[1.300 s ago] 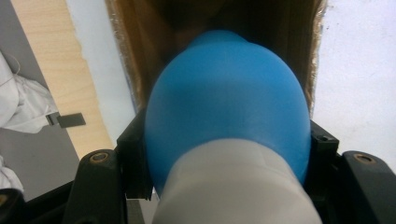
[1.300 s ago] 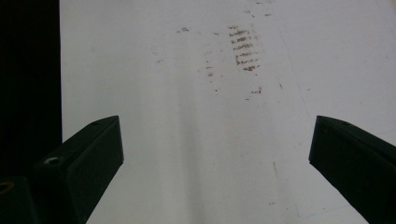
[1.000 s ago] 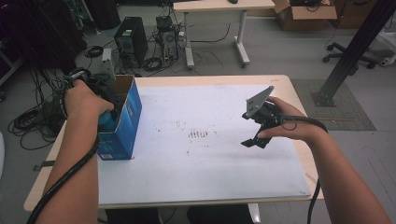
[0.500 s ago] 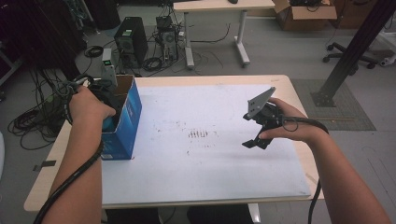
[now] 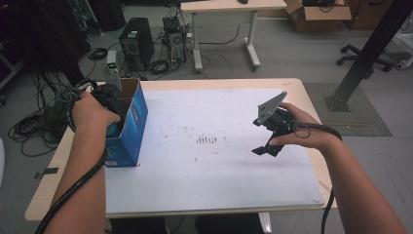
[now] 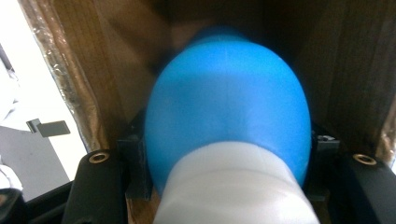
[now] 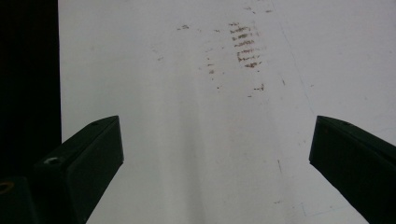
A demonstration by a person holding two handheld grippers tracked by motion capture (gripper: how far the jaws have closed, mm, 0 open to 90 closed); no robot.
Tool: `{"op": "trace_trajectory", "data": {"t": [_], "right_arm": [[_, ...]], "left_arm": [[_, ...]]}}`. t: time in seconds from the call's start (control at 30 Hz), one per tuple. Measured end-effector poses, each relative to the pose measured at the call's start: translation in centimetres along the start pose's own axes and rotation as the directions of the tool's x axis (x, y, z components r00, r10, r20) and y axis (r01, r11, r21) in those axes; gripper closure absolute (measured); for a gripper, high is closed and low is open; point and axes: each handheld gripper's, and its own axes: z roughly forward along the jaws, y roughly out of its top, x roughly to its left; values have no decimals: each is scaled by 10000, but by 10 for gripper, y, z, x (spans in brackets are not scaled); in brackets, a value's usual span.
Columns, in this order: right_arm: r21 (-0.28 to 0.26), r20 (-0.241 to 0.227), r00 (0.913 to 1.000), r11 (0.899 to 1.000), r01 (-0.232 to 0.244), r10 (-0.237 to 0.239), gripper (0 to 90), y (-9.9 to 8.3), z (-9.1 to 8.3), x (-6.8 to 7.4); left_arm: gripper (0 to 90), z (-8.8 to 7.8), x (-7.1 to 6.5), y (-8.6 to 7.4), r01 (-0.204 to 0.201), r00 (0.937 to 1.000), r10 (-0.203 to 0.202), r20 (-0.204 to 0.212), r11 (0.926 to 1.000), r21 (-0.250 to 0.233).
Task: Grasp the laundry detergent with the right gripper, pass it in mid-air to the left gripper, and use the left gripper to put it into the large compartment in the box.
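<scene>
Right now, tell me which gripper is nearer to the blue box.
Left. The left gripper is down inside the open blue box, shut on a blue and white object. The right gripper hovers with open jaws over the white table, well apart from the box.

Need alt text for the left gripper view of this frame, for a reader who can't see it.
Close up, a blue rounded object with a white neck sits clamped between the left gripper's two black jaws. Brown cardboard walls of a box stand close around it, and a strip of white table surface shows at the left edge.
</scene>
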Motion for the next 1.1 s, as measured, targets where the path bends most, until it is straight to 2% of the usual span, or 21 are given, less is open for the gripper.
{"op": "trace_trajectory", "data": {"t": [0.33,0.47,0.67,0.93,1.1], "right_arm": [[-33,90,9999,10000,-80,80,27,-6,-4,0],[-77,108,9999,9999,-131,132,26,-7,-4,0],[-87,65,9999,9999,-99,100,27,-8,-3,0],[-167,67,9999,9998,-124,125,27,-10,-4,1],[-173,74,9999,9997,-147,149,27,-11,-4,2]], "left_arm": [[355,-4,-3,1,32,9999,-33,-98,9999,-122],[321,-5,-3,0,40,10000,-39,26,9999,-124],[316,-5,-2,-1,125,9999,-125,64,9998,-123],[301,-12,-2,-2,212,9998,-211,26,9993,-311],[283,-16,-2,-5,235,9997,-234,18,9994,-270]]}}
